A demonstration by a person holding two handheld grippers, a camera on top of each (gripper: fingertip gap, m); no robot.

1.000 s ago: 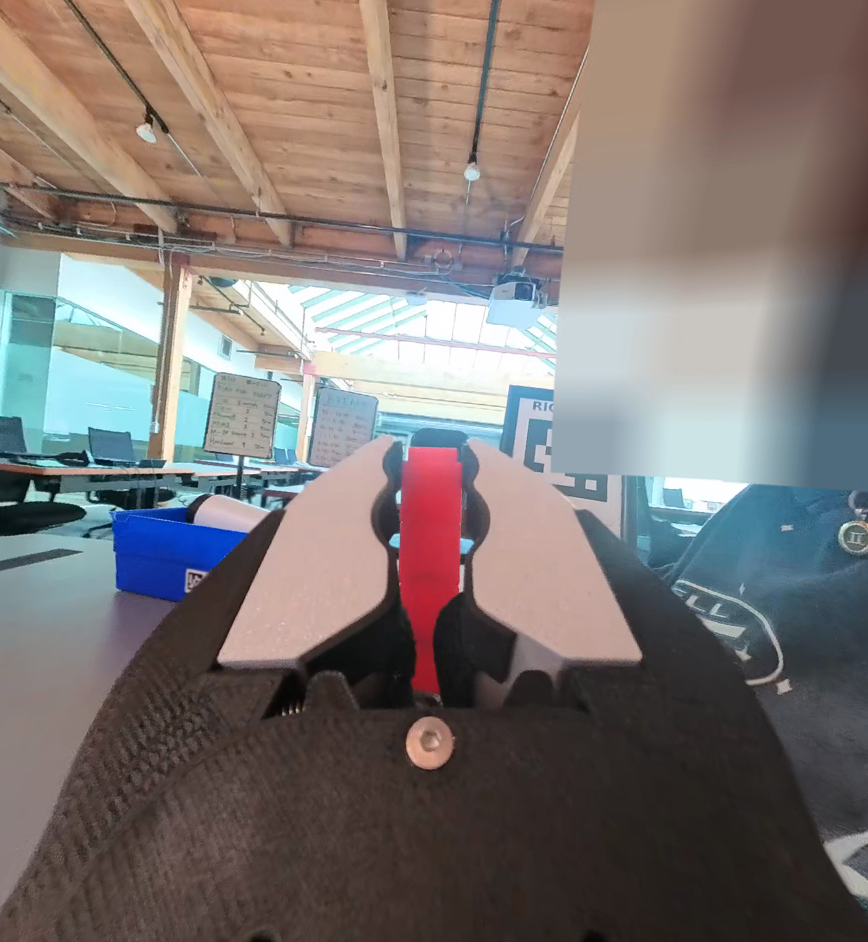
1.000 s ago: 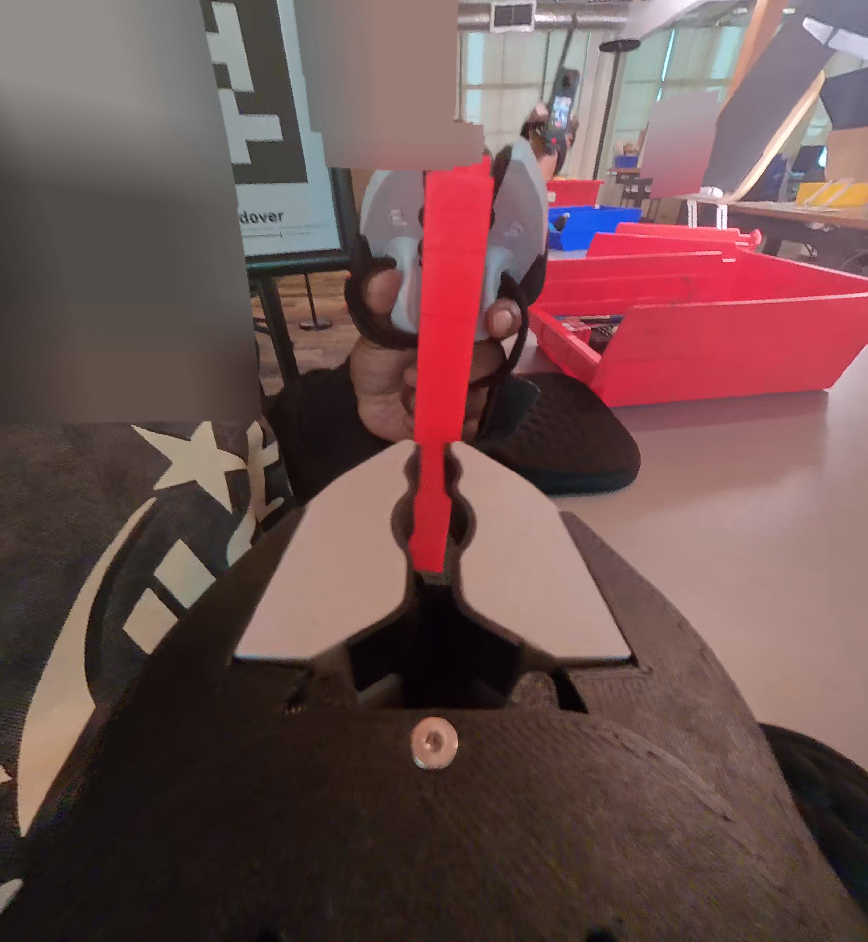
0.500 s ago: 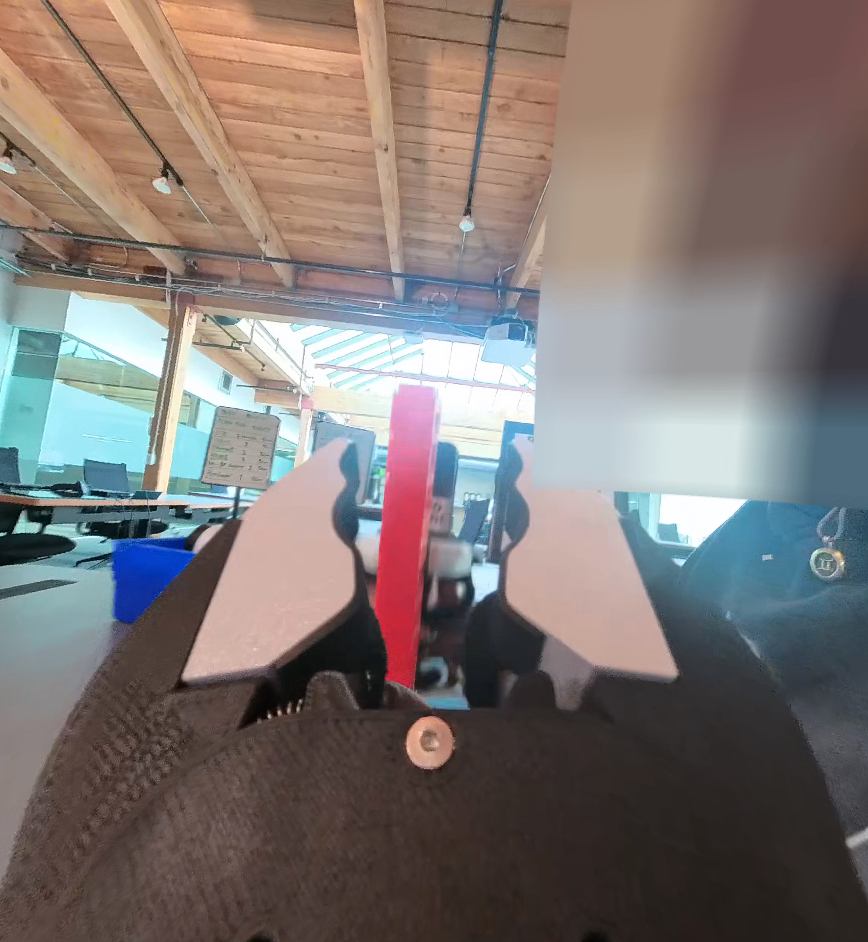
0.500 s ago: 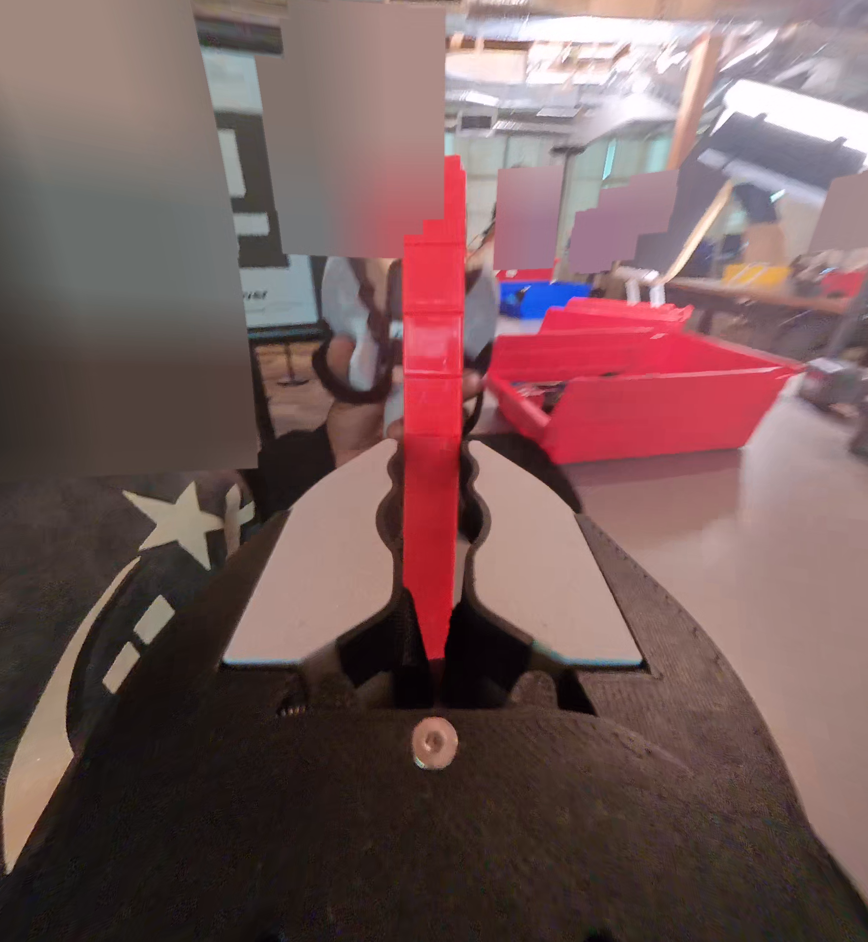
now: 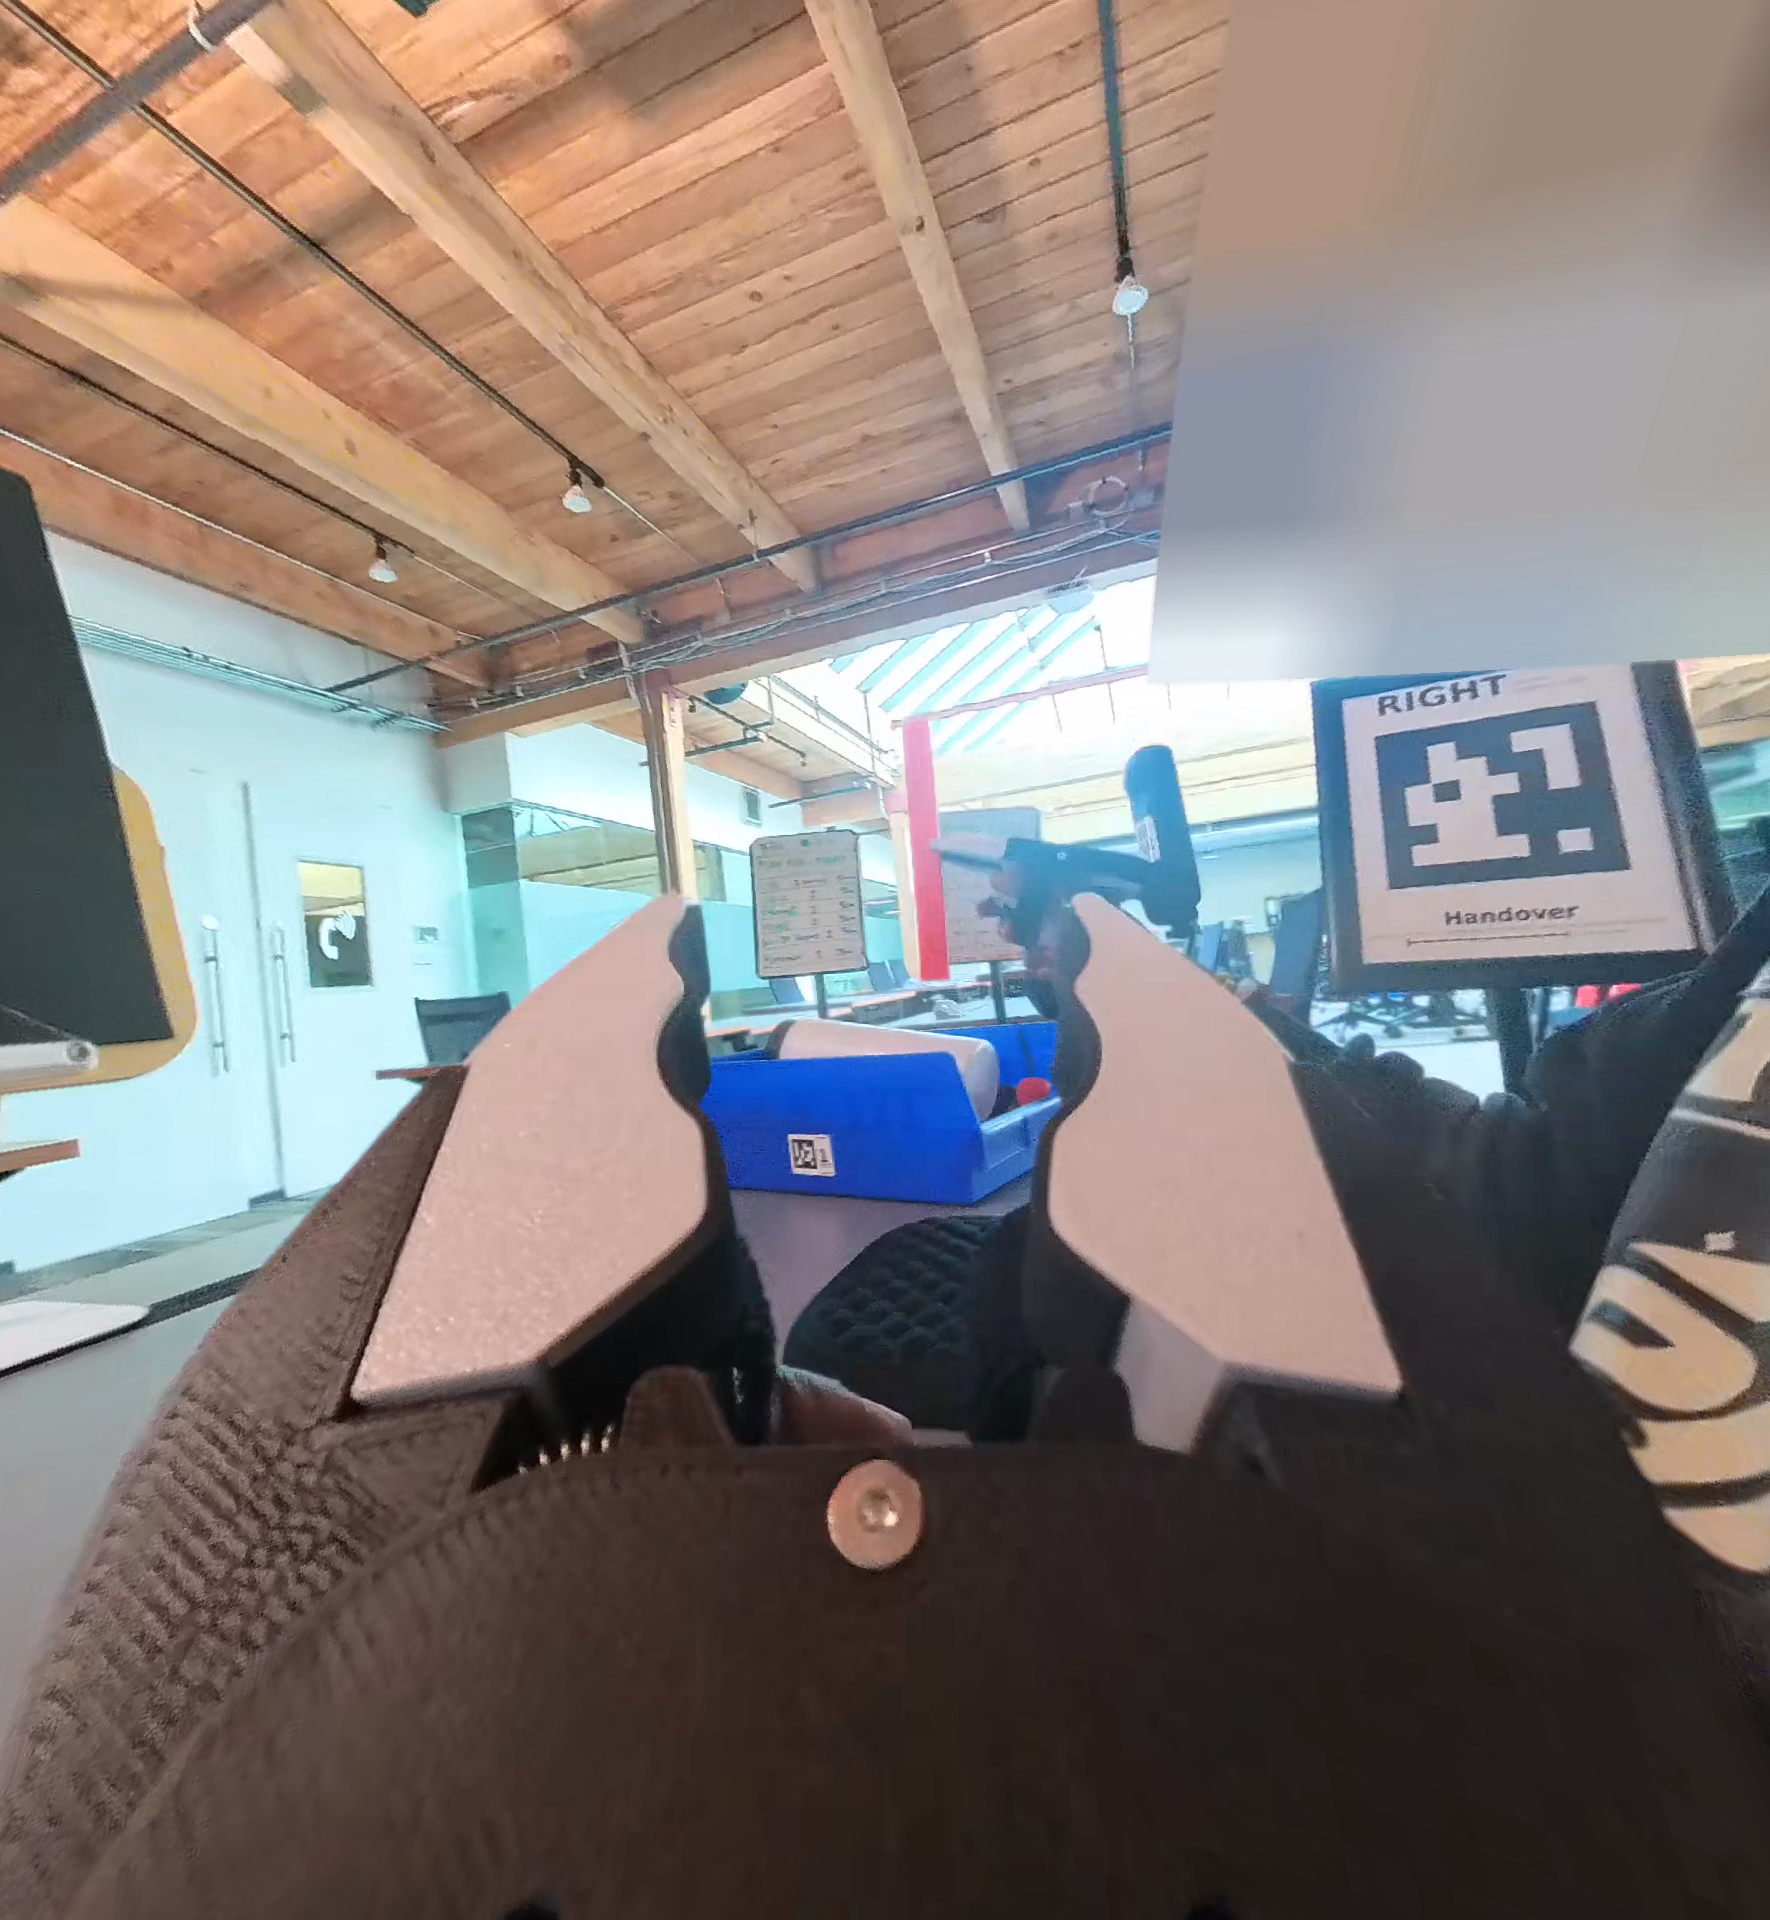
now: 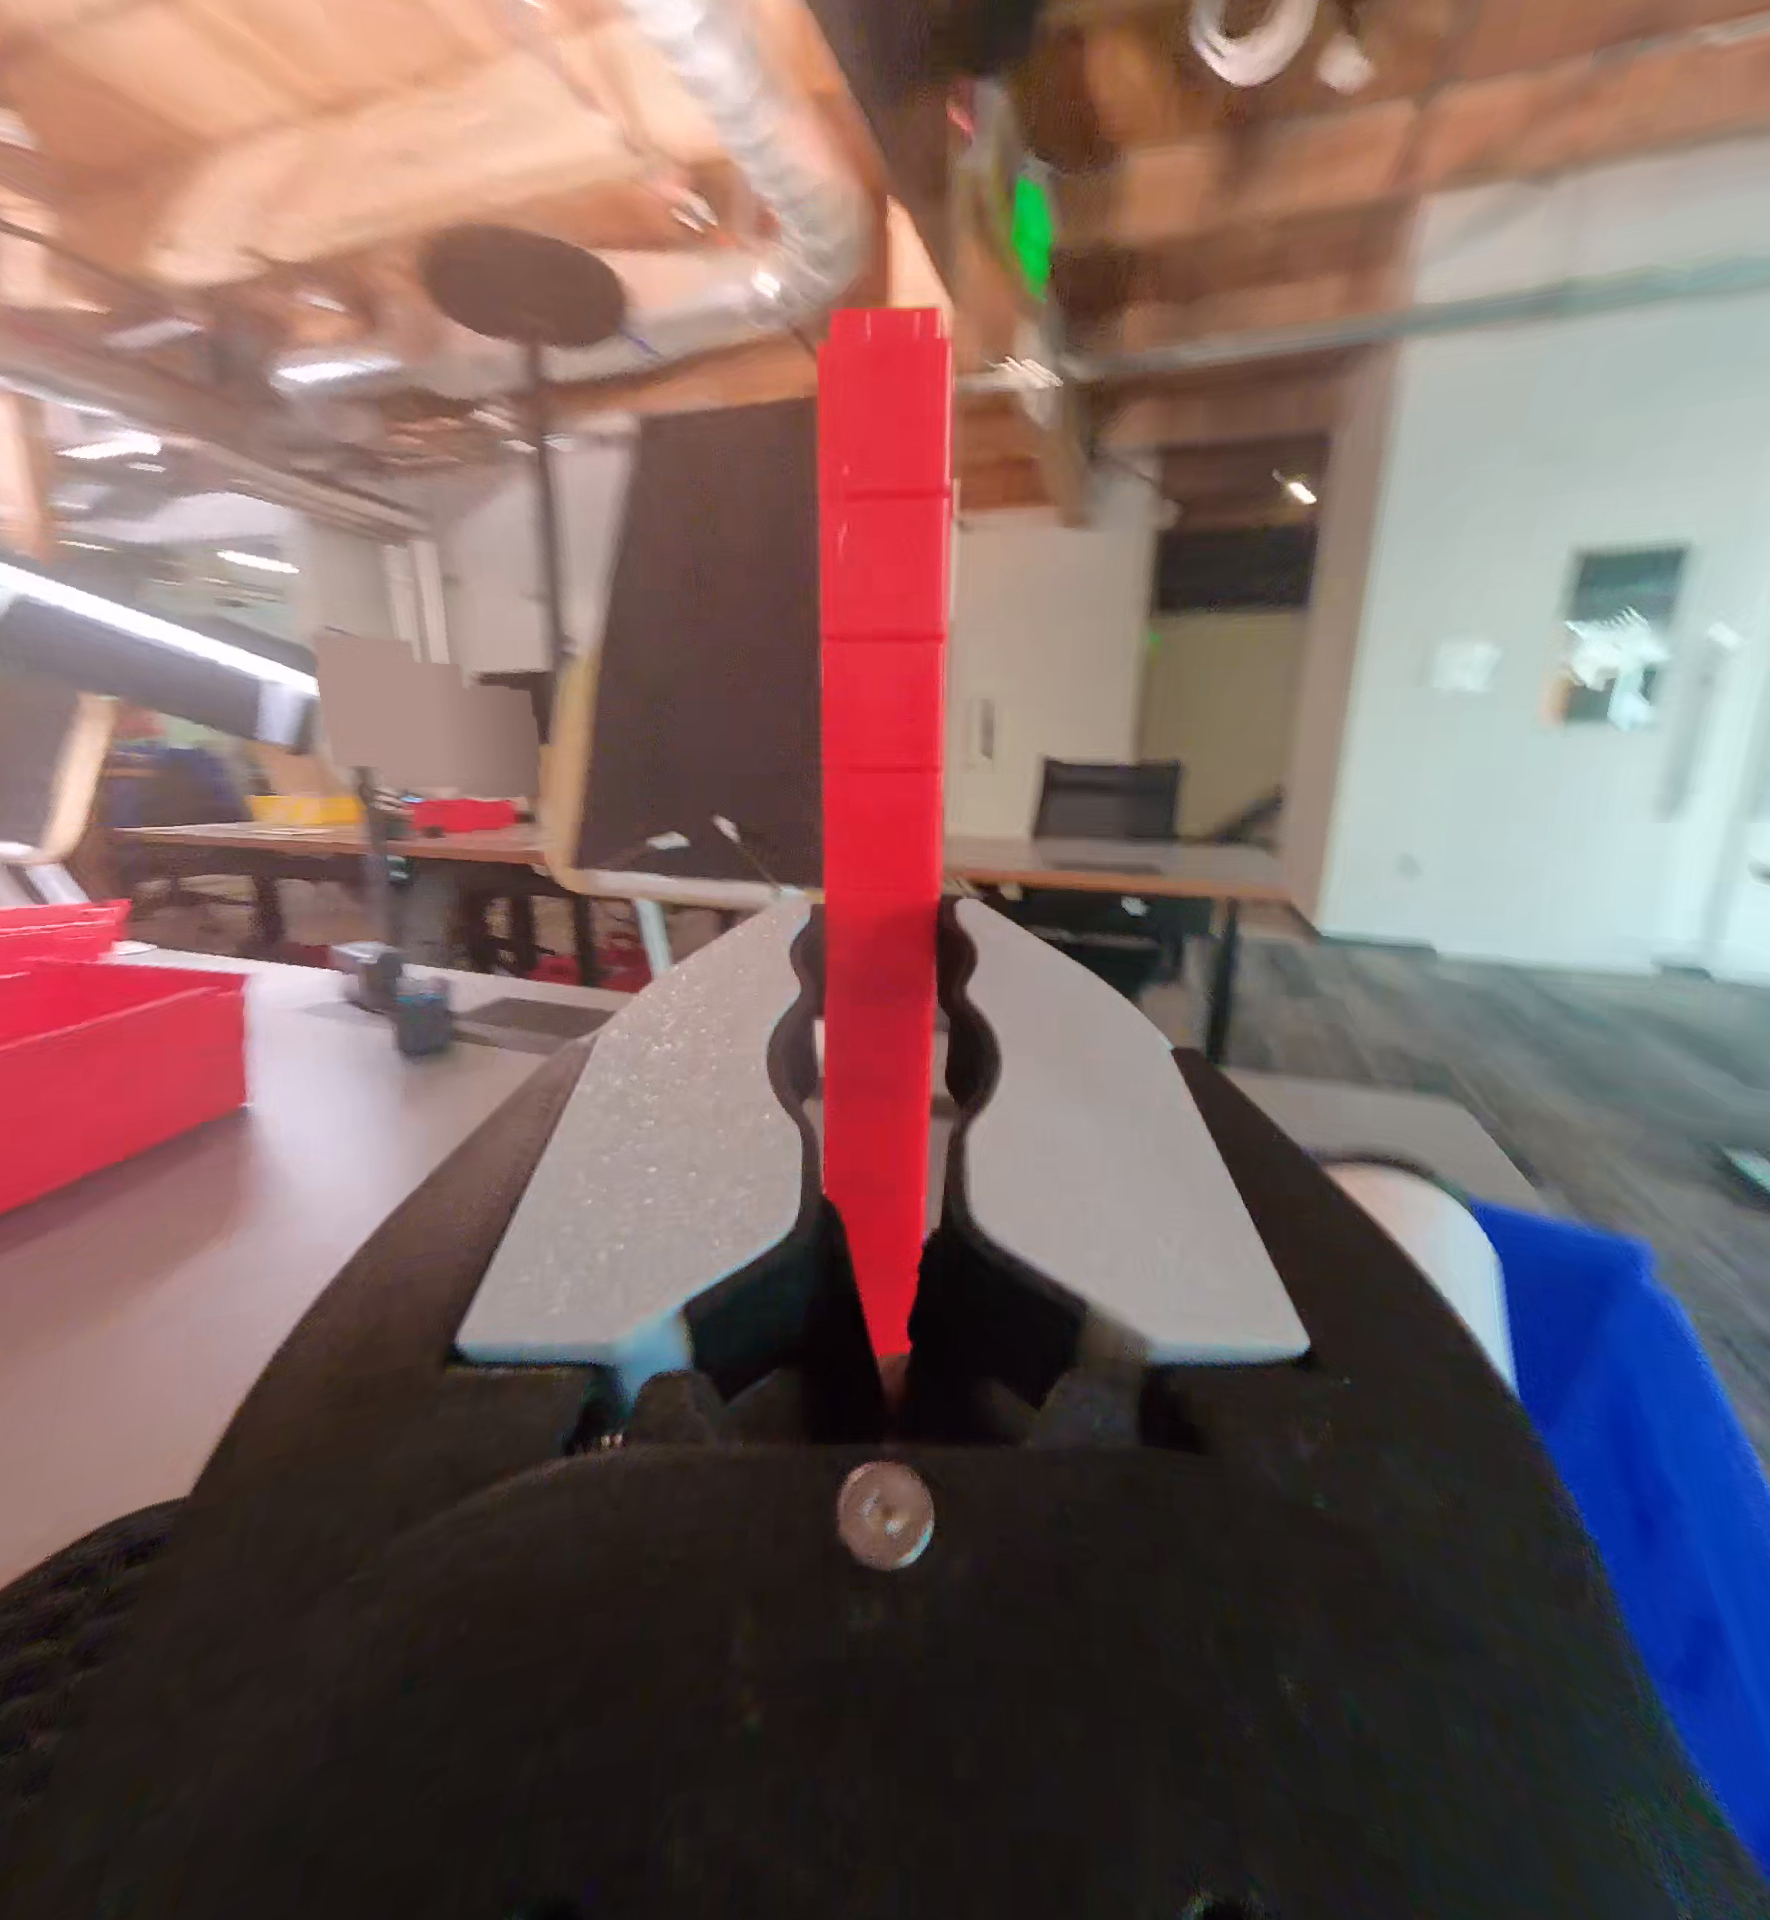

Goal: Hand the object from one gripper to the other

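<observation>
Red block stick [image 6: 883, 831] sits tight in the right gripper [image 6: 881, 925]. The left gripper [image 5: 876, 925] is wide and empty. The swap looks done; next, put it down.

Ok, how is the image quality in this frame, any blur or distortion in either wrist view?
Left wrist view: mostly sharp, open left gripper and blue bin crisp, wide-angle bending in the ceiling beams. Right wrist view: background and red bin smeared by motion blur, while the right gripper and its red block stack stay fairly sharp.

Both wrist cams close behind fingers, tilted up toward ceiling; shared: blue bin [image 5: 881, 1122] [image 6: 1691, 1475].
</observation>
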